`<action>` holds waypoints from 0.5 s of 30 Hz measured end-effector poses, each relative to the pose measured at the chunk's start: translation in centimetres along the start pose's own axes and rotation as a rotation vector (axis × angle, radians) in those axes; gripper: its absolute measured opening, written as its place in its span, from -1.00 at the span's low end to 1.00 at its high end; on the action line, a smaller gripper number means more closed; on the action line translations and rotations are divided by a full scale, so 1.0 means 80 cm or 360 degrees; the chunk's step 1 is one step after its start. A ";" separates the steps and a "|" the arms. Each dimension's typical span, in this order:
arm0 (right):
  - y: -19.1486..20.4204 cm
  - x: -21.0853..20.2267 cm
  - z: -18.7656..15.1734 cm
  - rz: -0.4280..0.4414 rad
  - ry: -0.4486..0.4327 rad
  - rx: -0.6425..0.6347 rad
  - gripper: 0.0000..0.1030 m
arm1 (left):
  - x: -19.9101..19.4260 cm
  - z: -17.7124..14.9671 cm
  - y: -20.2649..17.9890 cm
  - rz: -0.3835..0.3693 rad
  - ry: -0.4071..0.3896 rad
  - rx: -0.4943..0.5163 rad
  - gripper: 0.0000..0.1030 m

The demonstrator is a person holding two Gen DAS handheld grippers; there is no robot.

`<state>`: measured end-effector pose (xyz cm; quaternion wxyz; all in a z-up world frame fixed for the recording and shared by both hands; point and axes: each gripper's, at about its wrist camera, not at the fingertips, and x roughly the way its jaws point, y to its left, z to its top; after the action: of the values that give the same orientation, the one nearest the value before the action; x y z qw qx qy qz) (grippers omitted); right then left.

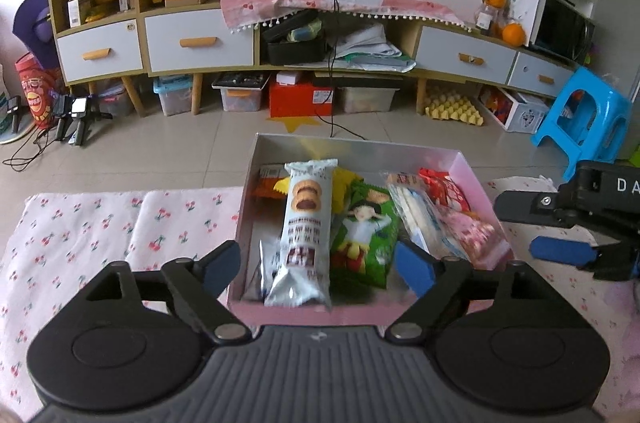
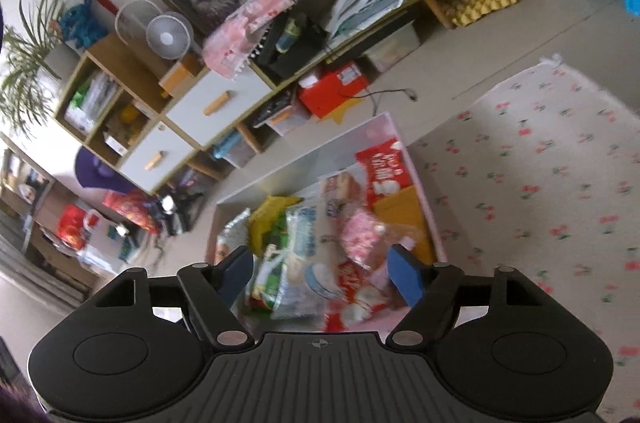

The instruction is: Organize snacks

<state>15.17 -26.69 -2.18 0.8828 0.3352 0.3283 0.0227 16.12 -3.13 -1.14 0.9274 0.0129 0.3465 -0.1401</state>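
The left gripper (image 1: 318,265) is hovering wide open and empty; the biscuit pack (image 1: 306,231) is lying straight ahead between its fingers, lengthwise. The right gripper (image 2: 320,273), seemingly empty, is gaping too.

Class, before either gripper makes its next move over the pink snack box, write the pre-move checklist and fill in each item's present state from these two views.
1. Left gripper empty, jaws open: ok.
2. Right gripper empty, jaws open: ok.
3. Pink rectangular cardboard box sits flat on the cherry-print cloth: ok.
4. White cookie packet lies on top of the pile, unobstructed: ok.
5. Green crinkly snack bag lies beside it, touching, so a grasp may drag both: not ok.
6. The two grippers are apart, not crossing: ok.
7. Loose snacks left outside the box: cannot tell.
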 end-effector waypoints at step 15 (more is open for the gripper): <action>-0.002 -0.090 -0.052 -0.0155 0.0100 -0.0155 0.67 | -0.074 -0.041 -0.007 0.0025 0.0102 -0.0114 0.99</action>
<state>7.03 -26.31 -0.58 0.8874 0.2747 0.3702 0.0061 9.62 -1.80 0.26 0.9168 -0.0130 0.3808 -0.1200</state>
